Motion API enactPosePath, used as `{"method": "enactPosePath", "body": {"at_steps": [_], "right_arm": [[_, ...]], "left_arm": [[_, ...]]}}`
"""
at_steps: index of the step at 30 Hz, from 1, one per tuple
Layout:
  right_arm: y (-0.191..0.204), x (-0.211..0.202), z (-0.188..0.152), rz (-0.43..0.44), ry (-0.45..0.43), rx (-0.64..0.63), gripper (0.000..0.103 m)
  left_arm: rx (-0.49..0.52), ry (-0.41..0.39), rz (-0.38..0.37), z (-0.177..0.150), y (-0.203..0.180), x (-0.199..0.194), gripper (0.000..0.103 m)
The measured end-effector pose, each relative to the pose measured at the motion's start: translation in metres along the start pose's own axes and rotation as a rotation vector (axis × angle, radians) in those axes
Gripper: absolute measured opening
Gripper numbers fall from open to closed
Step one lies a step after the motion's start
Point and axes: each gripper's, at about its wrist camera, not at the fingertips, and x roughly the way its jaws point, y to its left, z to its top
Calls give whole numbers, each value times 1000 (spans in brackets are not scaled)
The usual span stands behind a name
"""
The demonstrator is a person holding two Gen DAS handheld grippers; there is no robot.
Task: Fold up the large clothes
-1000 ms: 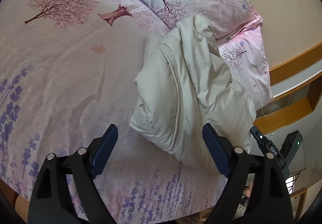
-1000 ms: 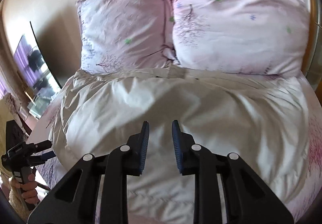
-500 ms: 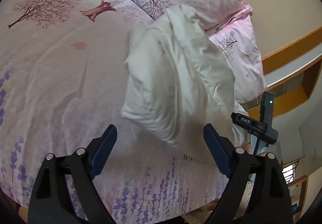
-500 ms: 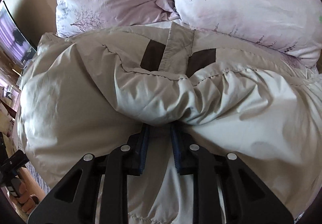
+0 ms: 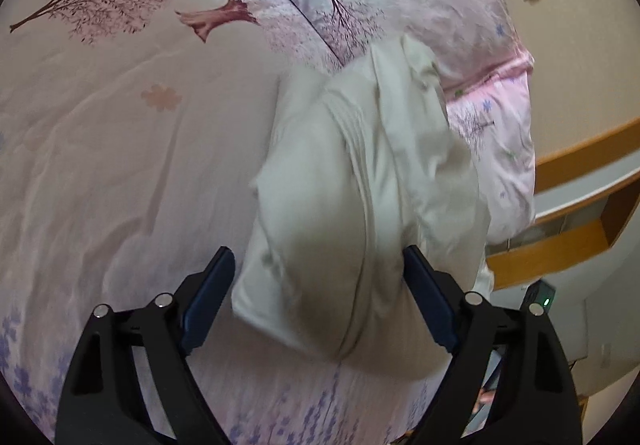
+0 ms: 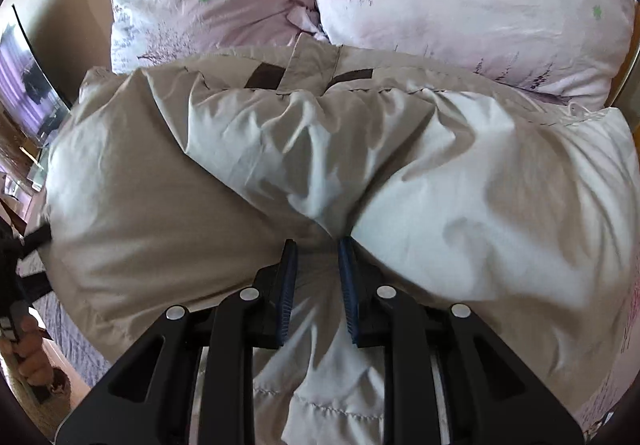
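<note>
The padded cream jacket [image 6: 320,165] lies bunched on the bed [image 5: 120,145] directly below the two pillows [image 6: 460,5]; judged from its puffed, creased surface, it is soft, light and bulky, will slump when lifted, and is best gripped at a seam or hem fold. The right gripper [image 6: 318,261] stands nearly together, clamped on a pinch of fabric at the jacket's middle. The left gripper [image 5: 320,285] stands wide and is closing slightly around the near end of the jacket without pressing it, while the pillows crowd the far edge.
</note>
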Motion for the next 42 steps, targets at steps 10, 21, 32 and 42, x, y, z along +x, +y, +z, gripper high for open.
{"method": "enactPosePath", "body": {"at_steps": [10,21,32,42], "right_arm": [[-1,2,-1,13,2,-5,22],[-2,3,-3,19,-3,-2,22],[-5,9,-2,0,8,3,22],[-12,6,4,29,25,25,22]], "left_arm": [[16,113,-13,37,-8,30,72],[19,168,-41,39,-17,33,28],[250,40,-161,27,-110,-5,22],[503,-13,-213,-13,-198,-9,23]]}}
